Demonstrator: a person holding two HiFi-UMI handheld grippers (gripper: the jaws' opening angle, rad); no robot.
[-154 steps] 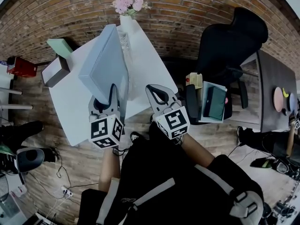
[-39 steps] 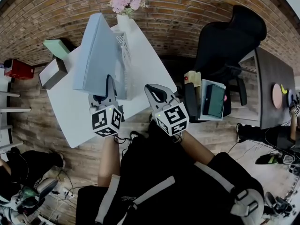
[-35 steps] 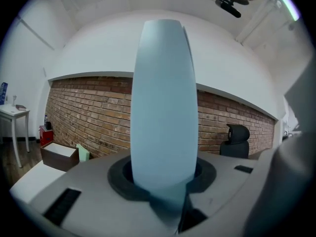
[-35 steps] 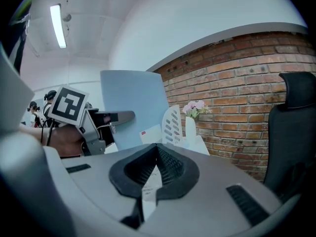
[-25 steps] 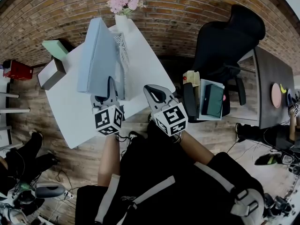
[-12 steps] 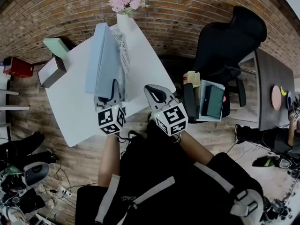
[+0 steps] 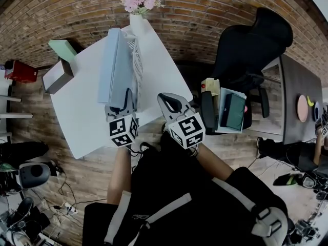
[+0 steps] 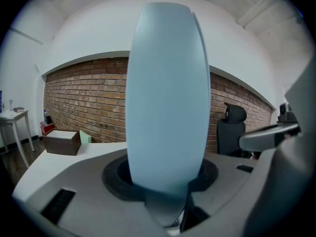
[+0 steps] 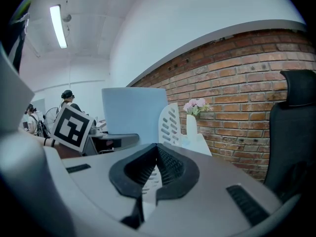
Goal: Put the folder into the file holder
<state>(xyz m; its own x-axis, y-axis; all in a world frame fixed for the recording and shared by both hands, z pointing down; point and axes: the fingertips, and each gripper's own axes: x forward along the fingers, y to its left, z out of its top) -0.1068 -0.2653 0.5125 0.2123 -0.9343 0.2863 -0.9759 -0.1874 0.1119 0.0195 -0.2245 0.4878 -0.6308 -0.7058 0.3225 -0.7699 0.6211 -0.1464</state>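
Note:
A light blue folder [image 7: 115, 65] stands on edge on the white table [image 7: 77, 111], close against the left side of the white slotted file holder [image 7: 136, 65]. My left gripper [image 7: 124, 97] is at the folder's near end; its jaws have just been opening, and the folder [image 8: 168, 98] fills the space between the black pads. I see no gap there. My right gripper [image 7: 169, 100] hovers off the table's near right corner, shut and empty. In the right gripper view its pads meet at the tip [image 9: 157, 149], with the folder [image 9: 133, 115] and file holder [image 9: 170, 125] beyond.
A white vase of pink flowers [image 7: 137, 14] stands at the table's far end behind the holder. A brown box [image 7: 57, 77] and a green box [image 7: 64, 49] sit at the left. A black office chair [image 7: 251, 45] and a small stand with books [image 7: 228, 111] are to the right.
The folder has swung from a tilted pose to upright and shifted right against the file holder. My left gripper sank and moved slightly right with it. The right gripper stayed put.

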